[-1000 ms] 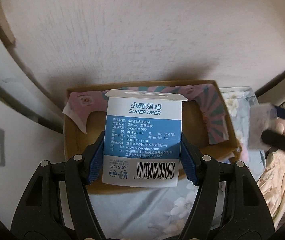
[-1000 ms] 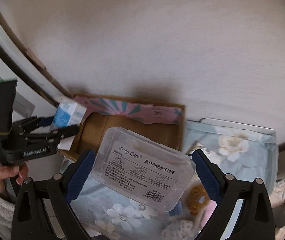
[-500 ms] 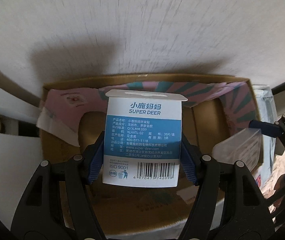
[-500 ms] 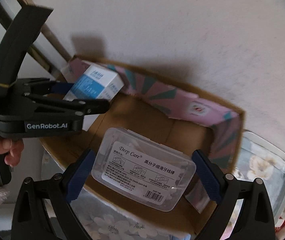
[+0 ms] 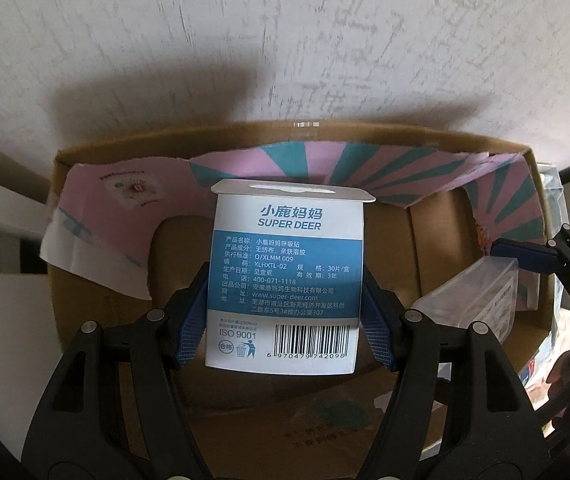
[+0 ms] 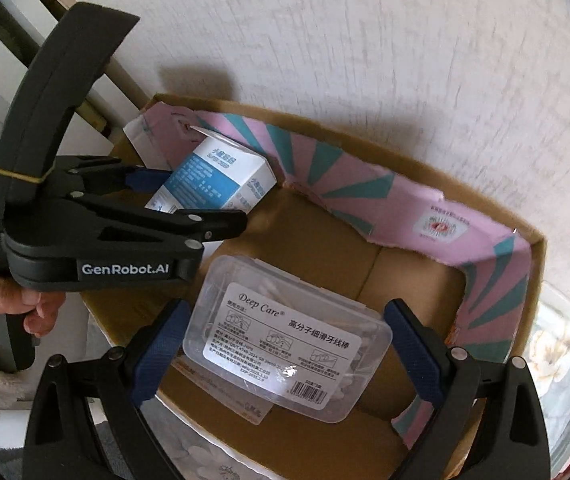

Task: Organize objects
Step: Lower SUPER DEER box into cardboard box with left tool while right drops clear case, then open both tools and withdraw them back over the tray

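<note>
An open cardboard box point(image 5: 437, 248) with torn pink and teal paper lining stands against a wall. My left gripper point(image 5: 285, 320) is shut on a white and blue SUPER DEER carton point(image 5: 285, 272), held upright over the box's left half. In the right wrist view that carton point(image 6: 221, 176) hangs by the far left corner, in the left gripper point(image 6: 205, 196). My right gripper point(image 6: 287, 348) is shut on a clear plastic Deep Care floss-pick case point(image 6: 289, 336), held wide between the blue pads, over the cardboard box point(image 6: 325, 240). The case point(image 5: 477, 296) also shows at the right of the left wrist view.
A white textured wall point(image 5: 285, 40) rises right behind the box. Floral bedding point(image 6: 565, 340) lies to the box's right and under its near edge. A person's hand point(image 6: 25, 308) in a fluffy sleeve grips the left tool. Wooden slats point(image 6: 85, 108) stand at the far left.
Both grippers have come down toward the cardboard box with their loads; the box now fills both views and the bedding has slid out of frame. Both grips are unchanged.
</note>
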{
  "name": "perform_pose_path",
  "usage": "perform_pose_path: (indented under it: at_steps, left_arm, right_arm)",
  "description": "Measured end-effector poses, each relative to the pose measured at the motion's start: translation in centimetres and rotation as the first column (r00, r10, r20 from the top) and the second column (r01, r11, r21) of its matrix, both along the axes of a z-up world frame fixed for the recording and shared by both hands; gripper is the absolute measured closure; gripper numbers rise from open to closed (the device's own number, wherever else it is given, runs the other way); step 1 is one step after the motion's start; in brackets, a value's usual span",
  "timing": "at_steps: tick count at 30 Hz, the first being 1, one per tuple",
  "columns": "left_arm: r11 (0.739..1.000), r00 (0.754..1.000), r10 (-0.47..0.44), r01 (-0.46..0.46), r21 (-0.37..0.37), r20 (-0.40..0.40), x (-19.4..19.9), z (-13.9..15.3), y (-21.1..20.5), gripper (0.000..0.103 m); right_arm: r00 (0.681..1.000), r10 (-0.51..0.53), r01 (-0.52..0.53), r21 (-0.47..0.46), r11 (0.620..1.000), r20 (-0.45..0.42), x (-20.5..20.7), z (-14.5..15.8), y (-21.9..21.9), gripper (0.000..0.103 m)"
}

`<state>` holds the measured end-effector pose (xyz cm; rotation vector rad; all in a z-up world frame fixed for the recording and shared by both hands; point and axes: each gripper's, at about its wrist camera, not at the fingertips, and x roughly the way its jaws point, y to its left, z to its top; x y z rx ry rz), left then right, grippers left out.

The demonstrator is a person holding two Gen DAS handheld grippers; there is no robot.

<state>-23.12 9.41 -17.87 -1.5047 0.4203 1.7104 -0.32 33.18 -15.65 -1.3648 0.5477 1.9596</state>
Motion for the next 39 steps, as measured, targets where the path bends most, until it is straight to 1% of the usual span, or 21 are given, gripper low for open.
perform_pose_path:
  at_steps: [2, 3, 5, 6, 7, 8, 11, 17, 18, 27, 28, 31, 36, 39]
  left_arm:
    - [1.0, 1.0, 0.007, -0.007, 0.002, -0.02, 0.1, 0.4, 0.0, 0.039]
    - [1.0, 1.0, 0.009, -0.008, 0.008, -0.027, 0.1, 0.6, 0.0, 0.037]
    - [1.0, 0.999, 0.014, -0.014, 0.009, -0.032, 0.2, 0.9, 0.0, 0.008]
    - [1.0, 0.999, 0.017, -0.016, 0.008, -0.029, 0.2, 1.0, 0.0, 0.0]
    - [1.0, 0.999, 0.021, -0.02, 0.021, -0.025, 0.2, 1.1, 0.0, 0.0]
    - [0.999, 0.999, 0.026, -0.026, 0.028, -0.019, 0.3, 1.2, -0.1, 0.0]
    - [0.999, 0.999, 0.035, -0.034, 0.027, -0.021, -0.2, 1.3, -0.1, 0.0]
    - [0.998, 0.998, 0.052, -0.051, 0.03, -0.025, 0.5, 2.0, 0.3, 0.0]
    - [0.998, 0.998, 0.052, -0.051, 0.03, -0.029, 0.6, 2.1, 0.1, 0.0]
    - [0.996, 0.995, 0.076, -0.073, 0.059, -0.058, 1.1, 4.0, -1.2, 0.0]
    - [0.995, 0.995, 0.081, -0.077, 0.064, -0.063, 1.2, 4.4, -1.4, 0.0]
    - [0.993, 0.992, 0.09, -0.083, 0.079, -0.088, 2.0, 5.7, -1.7, 0.0]
    - [0.99, 0.985, 0.102, -0.087, 0.11, -0.14, 3.4, 8.6, -2.4, 0.0]
    - [0.988, 0.98, 0.11, -0.091, 0.125, -0.163, 3.8, 10.9, -3.6, 0.0]
  right_arm:
    - [1.0, 0.005, -0.005, 0.022, 1.0, 0.006, -0.1, 0.3, -0.1, 0.006]
    - [1.0, 0.001, -0.002, 0.034, 0.999, 0.011, -0.1, 0.5, 0.0, 0.006]
    - [0.999, -0.023, 0.022, 0.039, 0.999, 0.028, 0.1, 0.5, 0.2, 0.005]
    - [0.999, -0.031, 0.03, 0.03, 0.999, 0.033, 0.2, 0.3, 0.3, 0.005]
    - [0.998, -0.044, 0.044, 0.006, 0.999, 0.036, 0.4, 0.1, 0.4, 0.002]
    - [0.998, -0.058, 0.059, -0.018, 0.998, 0.022, 0.7, -0.1, 0.5, 0.001]
    - [0.996, -0.084, 0.083, -0.034, 0.996, -0.014, 1.7, -0.1, 0.3, 0.0]
    - [0.998, -0.054, 0.054, -0.017, 0.998, -0.013, 2.0, 0.2, -1.0, 0.001]
    - [0.999, -0.052, 0.052, -0.015, 0.999, -0.014, 1.2, 1.0, -1.2, 0.0]
    - [1.0, -0.008, 0.009, 0.034, 0.999, -0.02, 1.4, 2.9, -3.1, 0.0]
    - [1.0, -0.004, 0.005, 0.038, 0.999, -0.02, 2.4, 3.6, -3.3, 0.001]
    - [1.0, 0.011, -0.01, 0.058, 0.998, -0.017, 2.3, 3.7, -3.9, 0.0]
    - [1.0, 0.022, -0.02, 0.096, 0.995, -0.02, 2.6, 5.3, -5.2, 0.001]
    - [1.0, 0.022, -0.022, 0.125, 0.992, -0.002, 3.0, 6.1, -5.7, 0.001]
